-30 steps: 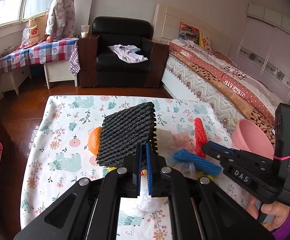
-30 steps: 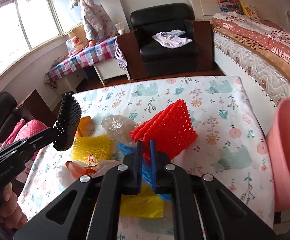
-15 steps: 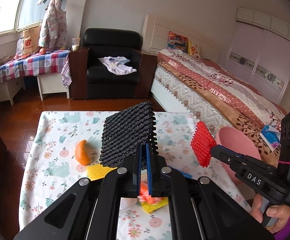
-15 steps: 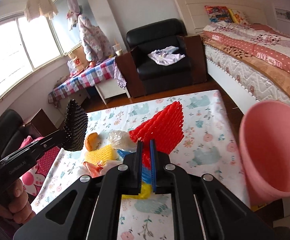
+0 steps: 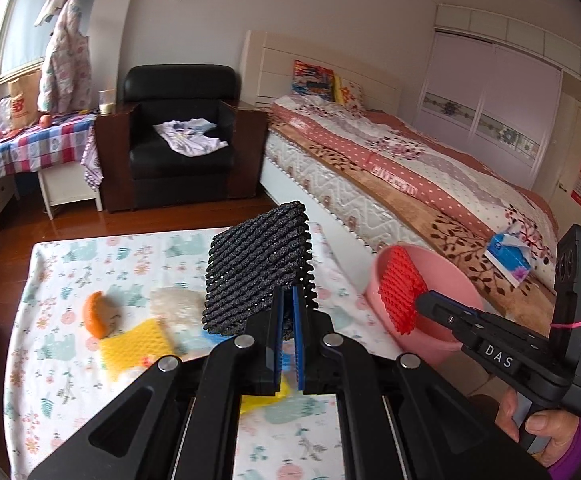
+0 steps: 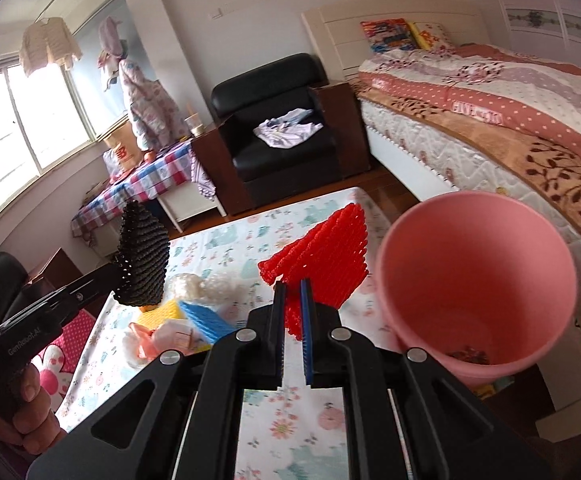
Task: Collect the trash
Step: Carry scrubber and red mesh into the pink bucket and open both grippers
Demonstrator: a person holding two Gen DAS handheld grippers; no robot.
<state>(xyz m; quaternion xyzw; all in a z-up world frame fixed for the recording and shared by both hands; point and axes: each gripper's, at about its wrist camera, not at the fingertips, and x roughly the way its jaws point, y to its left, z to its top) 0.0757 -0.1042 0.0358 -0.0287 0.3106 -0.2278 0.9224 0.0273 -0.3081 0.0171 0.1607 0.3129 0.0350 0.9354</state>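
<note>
The left claw (image 5: 286,308) is clamped narrow on the lower edge of a black foam net (image 5: 258,268), a ribbed mesh sleeve with a knobbly, glittery surface that stands up from the pads and leans a little to the left. Below and left of this claw, on the floral tabletop (image 5: 70,360), lie an orange peel (image 5: 95,314), a yellow foam net (image 5: 136,346) and a crumpled clear plastic wrapper (image 5: 174,302). In the right wrist view a blue foam net (image 6: 206,320) lies on the yellow one, with pinkish crumpled scraps (image 6: 158,338) just beside them.

To the right, the right claw (image 6: 293,304) pinches narrow on the bottom of a red foam net (image 6: 322,260), the same open mesh in bright red, fanned upward into a rough triangle. From the left wrist view the red net sits in front of the mouth of the pink bin (image 5: 458,280); from the right wrist view it is just left of the bin's rim (image 6: 386,240). The bin is tilted toward the claws, with a few dark bits at its bottom. Beyond it runs the bed (image 5: 410,168).
</note>
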